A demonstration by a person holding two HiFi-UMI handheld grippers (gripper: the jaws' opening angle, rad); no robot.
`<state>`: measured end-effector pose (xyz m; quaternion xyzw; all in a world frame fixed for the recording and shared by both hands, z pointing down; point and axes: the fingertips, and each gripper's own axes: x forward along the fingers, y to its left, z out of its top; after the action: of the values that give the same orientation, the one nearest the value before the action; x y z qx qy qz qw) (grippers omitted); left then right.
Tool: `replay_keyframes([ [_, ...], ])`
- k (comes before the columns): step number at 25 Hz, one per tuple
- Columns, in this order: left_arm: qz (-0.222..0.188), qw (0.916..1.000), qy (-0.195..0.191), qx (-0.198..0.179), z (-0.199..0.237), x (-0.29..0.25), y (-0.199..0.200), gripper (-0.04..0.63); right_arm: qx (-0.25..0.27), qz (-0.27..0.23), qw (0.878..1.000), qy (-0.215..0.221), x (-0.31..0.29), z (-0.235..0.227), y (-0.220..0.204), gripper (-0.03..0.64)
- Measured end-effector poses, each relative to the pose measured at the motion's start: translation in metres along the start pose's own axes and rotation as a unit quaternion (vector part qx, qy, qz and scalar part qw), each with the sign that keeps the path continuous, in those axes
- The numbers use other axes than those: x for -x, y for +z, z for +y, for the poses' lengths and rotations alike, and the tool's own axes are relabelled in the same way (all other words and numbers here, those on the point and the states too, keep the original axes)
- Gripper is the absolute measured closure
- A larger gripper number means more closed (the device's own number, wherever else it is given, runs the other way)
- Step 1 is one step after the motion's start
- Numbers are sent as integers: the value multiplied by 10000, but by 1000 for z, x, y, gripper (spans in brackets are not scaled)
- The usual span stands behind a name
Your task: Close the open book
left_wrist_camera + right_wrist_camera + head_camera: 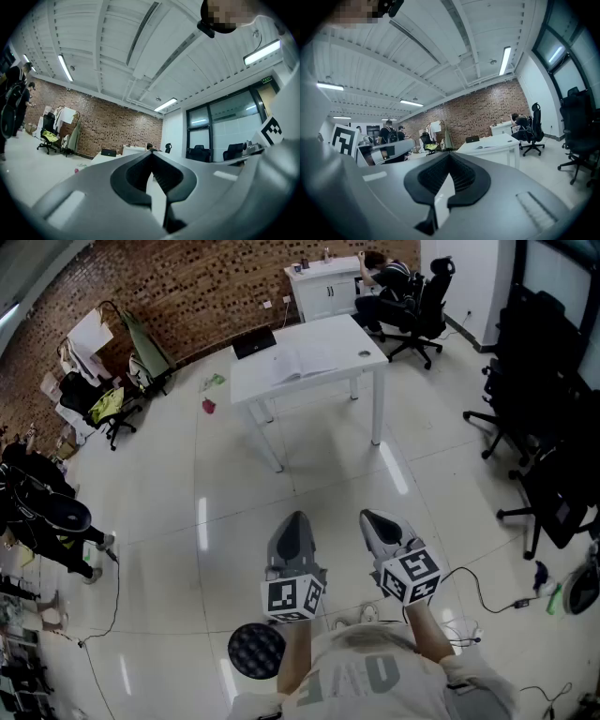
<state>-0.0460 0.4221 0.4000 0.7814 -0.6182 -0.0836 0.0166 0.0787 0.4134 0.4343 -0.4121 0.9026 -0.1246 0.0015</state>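
Both grippers shut and empty, book not reached yet.
Left gripper (295, 517) and right gripper (370, 516) had jaws together on nothing, well apart from the table (366, 338). The open book (302, 365) lay mid-table, so all closing was left. The head view showed its spread pages; in the left gripper view it couldn't be made out.

Office: swivel chairs (427, 310), white desk (328, 334), brick wall (187, 287).
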Motion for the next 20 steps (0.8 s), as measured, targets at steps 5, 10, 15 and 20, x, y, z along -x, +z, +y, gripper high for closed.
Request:
replay_keyframes([
  [5, -24, 10000, -12, -4, -9, -11, -4, 584, 13, -29, 10000, 32, -1, -14, 1, 614],
  [10, 21, 10000, 30, 54, -11, -21, -12, 584, -10, -6, 10000, 51, -3, -26, -1, 614],
  [15, 103, 9999, 47, 38, -17, -34, -24, 584, 99, 31, 9998, 146, -6, -39, -4, 614],
  [20, 217, 9996, 156, 55, -1, -52, -32, 584, 74, 172, 9995, 273, -28, -48, -11, 614],
])
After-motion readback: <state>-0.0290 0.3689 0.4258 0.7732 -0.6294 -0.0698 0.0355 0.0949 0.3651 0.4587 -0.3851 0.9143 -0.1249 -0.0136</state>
